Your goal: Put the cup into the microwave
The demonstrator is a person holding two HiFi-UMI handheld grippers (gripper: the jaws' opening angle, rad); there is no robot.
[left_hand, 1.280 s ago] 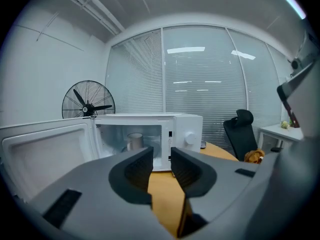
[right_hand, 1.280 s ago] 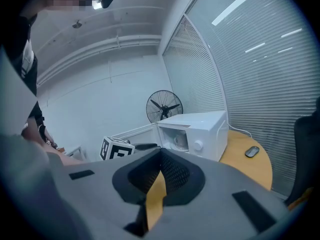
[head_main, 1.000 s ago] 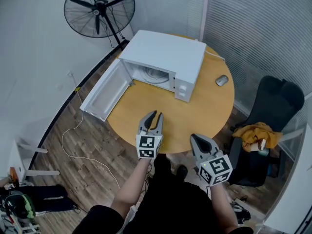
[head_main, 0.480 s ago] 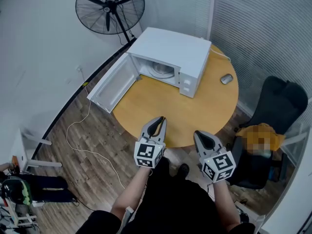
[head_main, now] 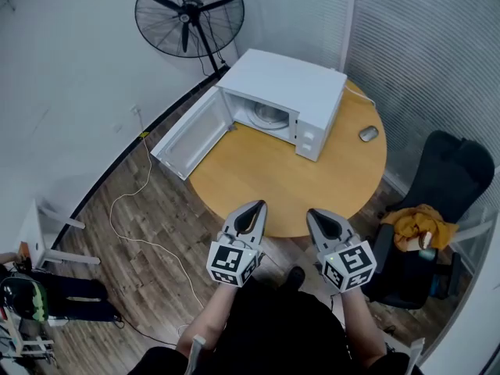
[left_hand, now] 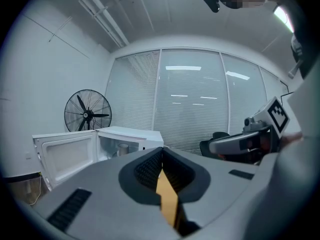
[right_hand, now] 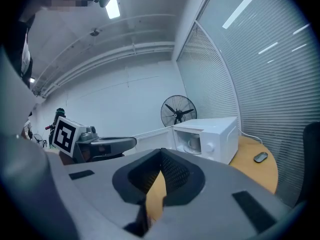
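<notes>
Both grippers have pulled back toward the person since the earlier frame and now sit at the 6 o'clock edge of the table (head_main: pixel 258 180). The left gripper (head_main: pixel 255 206) has just been closing its jaws. The earlier frame shows them spread; now the pads are pressed together with nothing between them, and only the table wood shows through the slit. The right gripper (head_main: pixel 313 212) is just beside it, toward 3 o'clock. Its jaws are also pressed together and empty, as the right gripper view shows. Both grippers point toward 12 o'clock, at the microwave (head_main: pixel 291 80).

The cup (left_hand: pixel 123 148) is inside the microwave cavity, on the turntable, and neither gripper touches it. In both gripper views it looks upright, with its long axis vertical. It is too small to make out the mouth or a handle.

The microwave sits at the 12 o'clock side of the table, with its opening facing about 7 o'clock. Its door (head_main: pixel 191 135) is swung fully open toward 9 o'clock and hangs past the table edge. The mouse (head_main: pixel 368 133) lies on the table at 2 o'clock, well apart from the grippers. The fan (head_main: pixel 189 12) stands on the floor at 11 o'clock, behind the microwave. The chair (head_main: pixel 455 170) is at 4 o'clock, with an orange cloth (head_main: pixel 418 223) on it.
</notes>
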